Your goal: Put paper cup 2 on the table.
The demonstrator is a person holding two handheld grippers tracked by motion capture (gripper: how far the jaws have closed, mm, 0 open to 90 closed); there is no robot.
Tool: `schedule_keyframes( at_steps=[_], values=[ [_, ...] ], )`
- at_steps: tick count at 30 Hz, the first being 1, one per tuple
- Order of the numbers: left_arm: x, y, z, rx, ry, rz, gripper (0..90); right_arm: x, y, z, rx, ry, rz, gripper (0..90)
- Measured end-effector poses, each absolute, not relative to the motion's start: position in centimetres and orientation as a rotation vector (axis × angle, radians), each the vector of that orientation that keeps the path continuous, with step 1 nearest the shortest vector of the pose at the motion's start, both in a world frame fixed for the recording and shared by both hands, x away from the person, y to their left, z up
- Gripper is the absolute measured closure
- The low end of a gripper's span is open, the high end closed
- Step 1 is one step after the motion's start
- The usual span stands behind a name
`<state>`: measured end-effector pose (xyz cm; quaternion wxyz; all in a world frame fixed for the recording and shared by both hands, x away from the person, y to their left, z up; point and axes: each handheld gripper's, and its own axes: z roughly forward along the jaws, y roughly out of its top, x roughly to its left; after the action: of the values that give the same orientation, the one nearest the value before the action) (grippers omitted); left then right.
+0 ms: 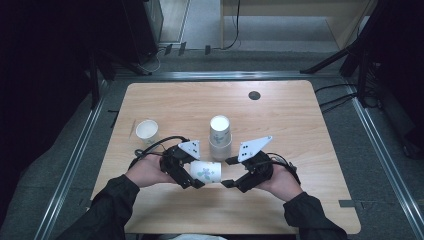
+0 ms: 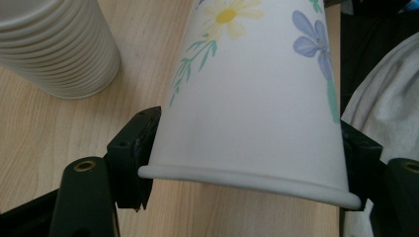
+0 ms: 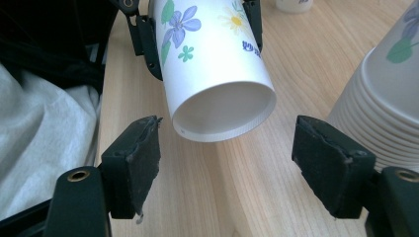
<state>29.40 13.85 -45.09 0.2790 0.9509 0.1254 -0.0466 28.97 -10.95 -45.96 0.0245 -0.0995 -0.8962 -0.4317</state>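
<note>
Wooden table [image 1: 280, 115] on grey floor [image 1: 210, 25], dark surroundings.

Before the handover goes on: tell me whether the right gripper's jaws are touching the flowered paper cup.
Apart. In the right gripper view, the right gripper stands open, wood showing between each jaw and the flowered paper cup, which the left gripper holds.

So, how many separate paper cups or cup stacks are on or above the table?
3: a flowered cup held sideways in the left hand-held gripper, a stack of cups at table centre, and a single cup at left.
</note>
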Motion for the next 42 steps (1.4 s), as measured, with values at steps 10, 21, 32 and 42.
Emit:
schedule_keyframes(
  at_steps=[10, 21, 32, 42],
  values=[
    [28.8, 12.3, -45.3, 2.649, 0.297, -0.129, 26.9, 28.8, -9.8, -46.7, -0.266, -2.787, -1.275, 27.1],
    [28.3, 11.3, -45.6, 2.695, 0.285, -0.141, 26.5, 28.3, -8.3, -47.4, -0.178, -2.821, -1.198, 28.0],
    [28.2, 11.0, -45.8, 2.699, 0.287, -0.130, 26.2, 28.1, -7.4, -47.6, -0.143, -2.832, -1.174, 33.3],
    [28.5, 11.5, -45.6, 2.651, 0.301, -0.124, 21.3, 28.0, -7.3, -47.1, -0.147, -2.843, -1.183, 34.2]
  ],
)
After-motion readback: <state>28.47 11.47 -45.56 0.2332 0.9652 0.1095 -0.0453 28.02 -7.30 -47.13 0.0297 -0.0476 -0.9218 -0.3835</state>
